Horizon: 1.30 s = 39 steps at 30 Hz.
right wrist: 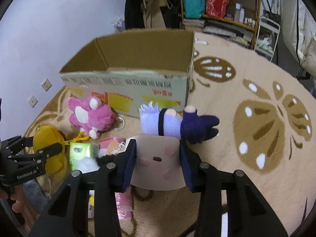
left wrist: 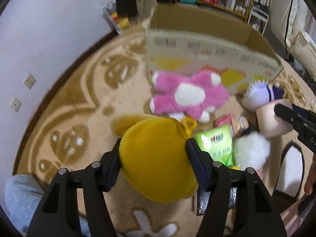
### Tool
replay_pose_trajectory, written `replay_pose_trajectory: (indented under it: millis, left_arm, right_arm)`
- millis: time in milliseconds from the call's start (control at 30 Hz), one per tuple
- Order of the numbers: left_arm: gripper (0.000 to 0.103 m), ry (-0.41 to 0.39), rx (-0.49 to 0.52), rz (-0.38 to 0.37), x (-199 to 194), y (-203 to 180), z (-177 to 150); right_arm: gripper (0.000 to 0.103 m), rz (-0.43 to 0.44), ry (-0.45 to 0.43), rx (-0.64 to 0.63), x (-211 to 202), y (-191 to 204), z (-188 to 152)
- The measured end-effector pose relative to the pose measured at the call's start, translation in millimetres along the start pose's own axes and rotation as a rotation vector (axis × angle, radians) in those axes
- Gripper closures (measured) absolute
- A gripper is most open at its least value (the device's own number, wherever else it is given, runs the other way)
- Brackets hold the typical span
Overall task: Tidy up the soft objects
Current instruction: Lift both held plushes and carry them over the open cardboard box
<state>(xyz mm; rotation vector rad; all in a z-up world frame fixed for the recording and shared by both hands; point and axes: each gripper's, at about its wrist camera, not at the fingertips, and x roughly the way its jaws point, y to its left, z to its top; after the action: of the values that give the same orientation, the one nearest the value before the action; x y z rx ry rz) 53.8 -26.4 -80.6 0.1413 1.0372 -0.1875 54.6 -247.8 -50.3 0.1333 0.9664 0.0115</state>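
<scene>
My left gripper [left wrist: 154, 148] is shut on a yellow plush toy [left wrist: 156, 158], held just above the rug; it also shows in the right wrist view [right wrist: 49, 148]. My right gripper [right wrist: 158, 154] is shut on a beige plush with a pig-like face [right wrist: 158, 162], seen in the left wrist view [left wrist: 272, 118] too. A pink and white plush [left wrist: 187, 96] lies on the rug in front of an open cardboard box [right wrist: 128, 83]. A lavender and navy doll [right wrist: 173, 122] lies by the box's front.
A green packet [left wrist: 217, 144], a white fluffy toy [left wrist: 250, 150] and small pink items [right wrist: 110, 144] lie between the grippers. The patterned beige rug [right wrist: 256, 118] spreads to the right. A shelf [right wrist: 227, 4] and a wall stand behind the box.
</scene>
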Motion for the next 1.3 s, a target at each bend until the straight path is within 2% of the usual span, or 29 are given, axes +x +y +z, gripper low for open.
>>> replay_pose_trajectory:
  millis: [100, 533, 967, 1300]
  left_arm:
    - [0.041, -0.080, 0.006, 0.022, -18.2, -0.9, 6.9]
    - [0.042, -0.312, 0.024, 0.047, -60.9, 0.4, 43.0]
    - [0.042, -0.438, 0.050, 0.056, -67.7, -4.7, 89.8]
    - [0.042, -0.495, 0.092, 0.032, -56.4, -18.2, 129.3]
  right_arm:
    - [0.060, 0.000, -0.061, -0.006, -14.7, 2.5, 2.5]
    - [0.060, 0.024, -0.271, 0.009, -68.2, 9.5, 20.7]
    - [0.060, 0.037, -0.342, 0.025, -74.8, 5.1, 48.5]
    - [0.060, 0.049, -0.396, 0.026, -69.8, -2.6, 74.0]
